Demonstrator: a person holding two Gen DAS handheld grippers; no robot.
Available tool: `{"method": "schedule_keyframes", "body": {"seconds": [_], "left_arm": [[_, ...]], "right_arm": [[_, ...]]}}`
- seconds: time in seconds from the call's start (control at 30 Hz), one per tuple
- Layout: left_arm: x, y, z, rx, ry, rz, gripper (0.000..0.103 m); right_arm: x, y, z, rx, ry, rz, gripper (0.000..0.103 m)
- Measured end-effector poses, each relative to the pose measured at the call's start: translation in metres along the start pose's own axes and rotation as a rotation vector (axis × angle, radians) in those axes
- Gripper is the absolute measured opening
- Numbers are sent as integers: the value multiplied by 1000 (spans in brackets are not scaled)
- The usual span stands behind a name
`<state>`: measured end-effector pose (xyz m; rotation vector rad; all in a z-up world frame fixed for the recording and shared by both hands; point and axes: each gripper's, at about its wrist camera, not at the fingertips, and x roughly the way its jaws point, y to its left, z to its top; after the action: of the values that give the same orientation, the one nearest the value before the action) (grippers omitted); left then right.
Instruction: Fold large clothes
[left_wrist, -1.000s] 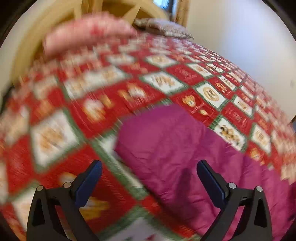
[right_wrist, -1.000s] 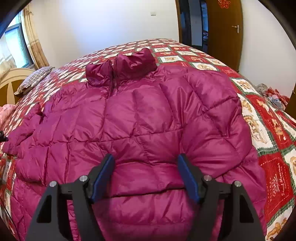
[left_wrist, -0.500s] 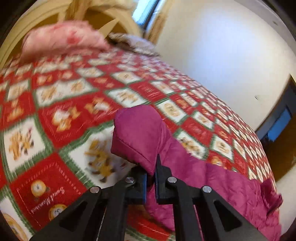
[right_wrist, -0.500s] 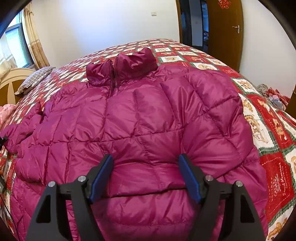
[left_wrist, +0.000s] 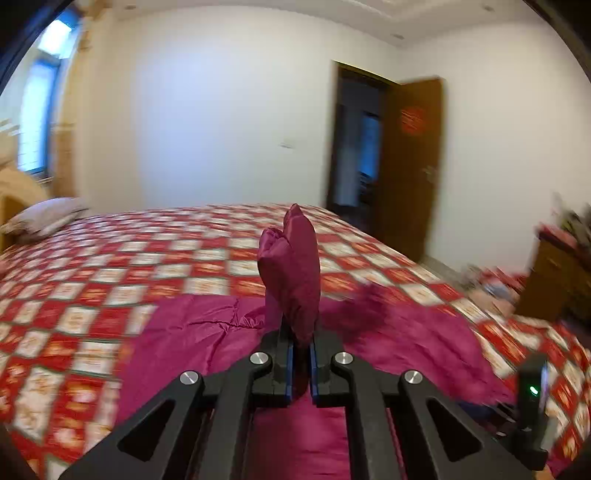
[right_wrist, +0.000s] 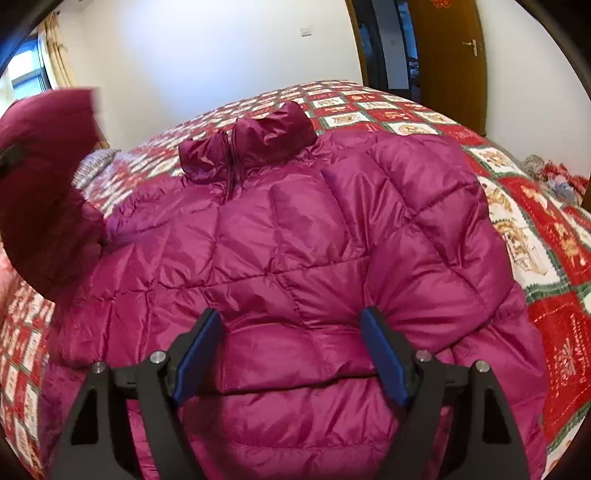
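Two grippers work over a magenta puffer jacket (right_wrist: 303, 240) that lies spread front-up on a red patchwork bedspread (right_wrist: 546, 236). The left gripper (left_wrist: 301, 365) has its fingers pinched tight on the jacket's sleeve cuff (left_wrist: 291, 273), which stands raised above the bed. The right gripper (right_wrist: 291, 354) hovers over the jacket's lower front, fingers spread wide, gripping nothing.

Jacket (right_wrist: 295, 236): magenta, diamond-quilted, glossy. Bedspread (right_wrist: 535, 229): red and white squares, green borders, small tan figures. Gripper pads (right_wrist: 384, 354): blue on black arms. Far door (right_wrist: 447, 55): brown wood. Walls: white.
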<state>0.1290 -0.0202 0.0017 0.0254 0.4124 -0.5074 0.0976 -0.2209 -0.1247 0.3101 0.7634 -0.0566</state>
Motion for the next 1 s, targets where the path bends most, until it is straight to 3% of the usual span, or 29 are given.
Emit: {"method": "schedule_keyframes", "body": {"seconds": [0.1, 0.17, 0.3, 0.4, 0.5, 0.53, 0.57, 0.6, 0.77, 0.87, 1.0], "left_arm": [[29, -42, -25, 71, 104, -37, 6], [51, -56, -43, 94, 223, -61, 7], [67, -53, -67, -6, 389, -183, 12], [58, -50, -70, -22, 424, -180, 24], [37, -47, -68, -39, 403, -207, 38], [30, -48, -67, -30, 387, -201, 49], [24, -51, -70, -12, 374, -192, 61], [22, -52, -69, 7, 362, -179, 63], [-6, -29, -77, 5, 320, -10, 63], [-14, 5, -91, -67, 325, 82, 63], [-11, 43, -111, -210, 349, 197, 63]], "right_arm": [[-2, -6, -1, 29, -10, 33, 80], [-2, -8, -1, 40, -13, 46, 80], [-2, -9, -1, 48, -14, 54, 80], [-2, -10, -1, 54, -16, 60, 80], [-2, -8, -1, 53, -14, 57, 80], [-2, -9, -1, 54, -15, 60, 80], [-2, -9, -1, 54, -13, 58, 80], [-1, -9, 0, 54, -11, 57, 80], [-17, -12, -4, 68, -6, 52, 80], [-41, -16, -10, 66, -14, 25, 81], [-69, -15, 6, 118, -109, 97, 83]]}}
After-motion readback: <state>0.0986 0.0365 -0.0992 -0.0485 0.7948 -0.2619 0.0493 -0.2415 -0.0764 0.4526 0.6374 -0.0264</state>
